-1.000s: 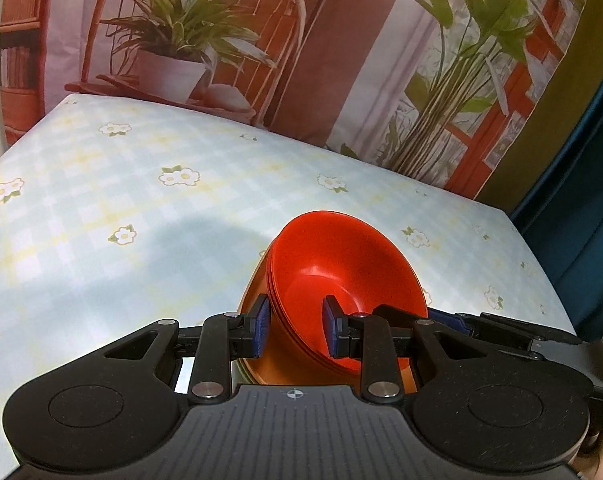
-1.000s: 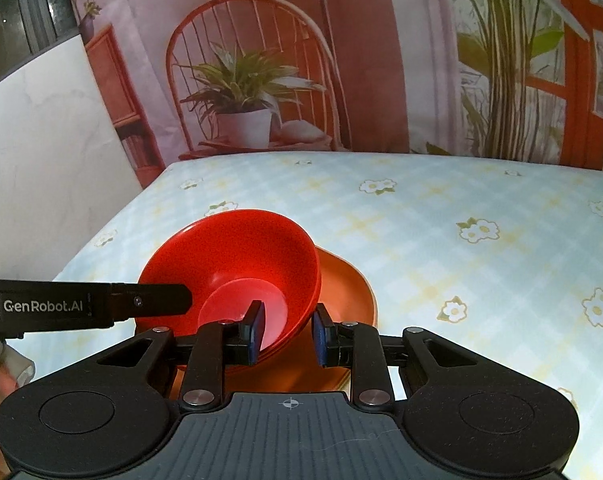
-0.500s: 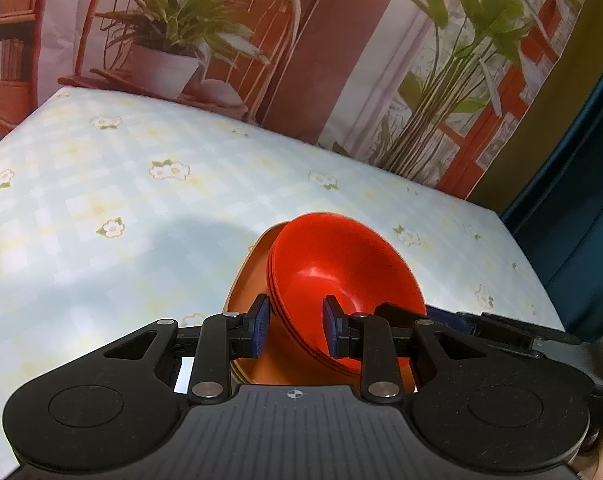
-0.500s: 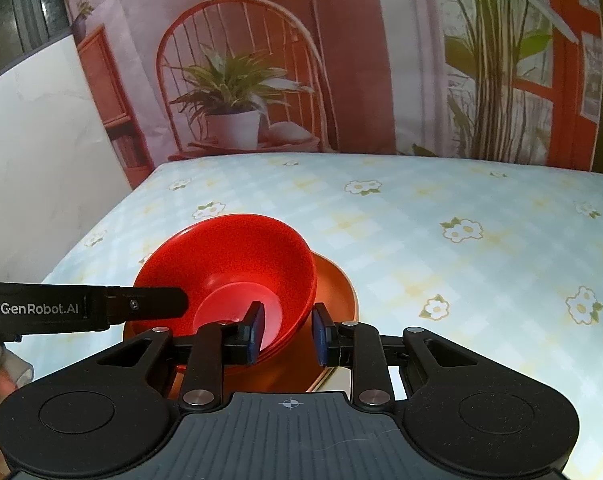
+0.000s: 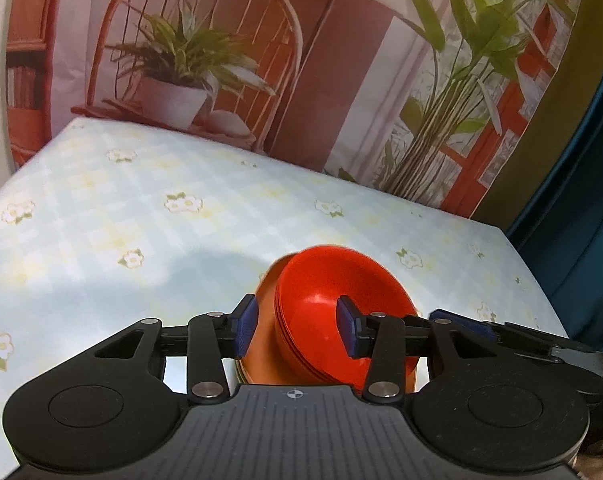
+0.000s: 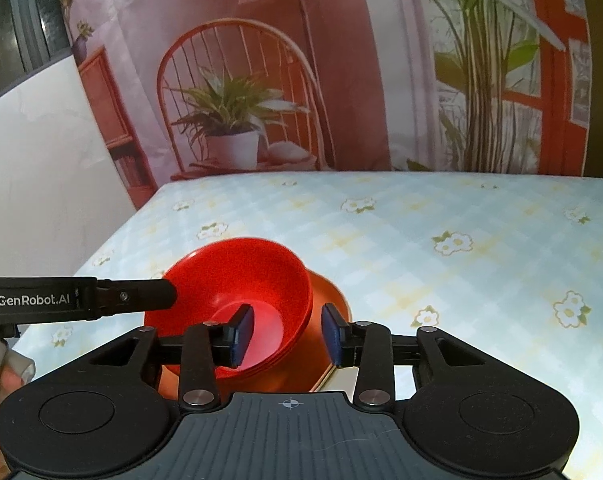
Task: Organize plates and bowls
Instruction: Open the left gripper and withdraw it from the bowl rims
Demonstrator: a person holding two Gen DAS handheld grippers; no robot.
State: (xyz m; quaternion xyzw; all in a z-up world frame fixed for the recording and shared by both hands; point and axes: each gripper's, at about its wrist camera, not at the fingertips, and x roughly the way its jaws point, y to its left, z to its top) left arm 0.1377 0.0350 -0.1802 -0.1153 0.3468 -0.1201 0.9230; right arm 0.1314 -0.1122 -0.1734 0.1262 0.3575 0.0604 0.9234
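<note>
A stack of red bowls (image 5: 341, 280) (image 6: 245, 272) sits on orange plates (image 5: 265, 344) (image 6: 325, 300) on the flowered tablecloth. My left gripper (image 5: 297, 330) straddles the left rim of the stack, its jaws apart with gaps to the rim; it also shows as a black bar in the right wrist view (image 6: 101, 298). My right gripper (image 6: 287, 334) straddles the right rim of the bowls, jaws apart and not pressing. One finger is inside the bowl, one outside, in each view.
The table (image 6: 461, 264) is covered with a pale blue checked cloth with white flowers. A printed backdrop of a chair and plants (image 6: 237, 120) hangs behind the far edge. A white wall (image 6: 41, 168) lies to the left and a dark blue curtain (image 5: 581, 200) to the right.
Both grippers have opened their jaws off the rims of the stack and pulled back slightly. The stack rests on the table and looks smaller in both views.
</note>
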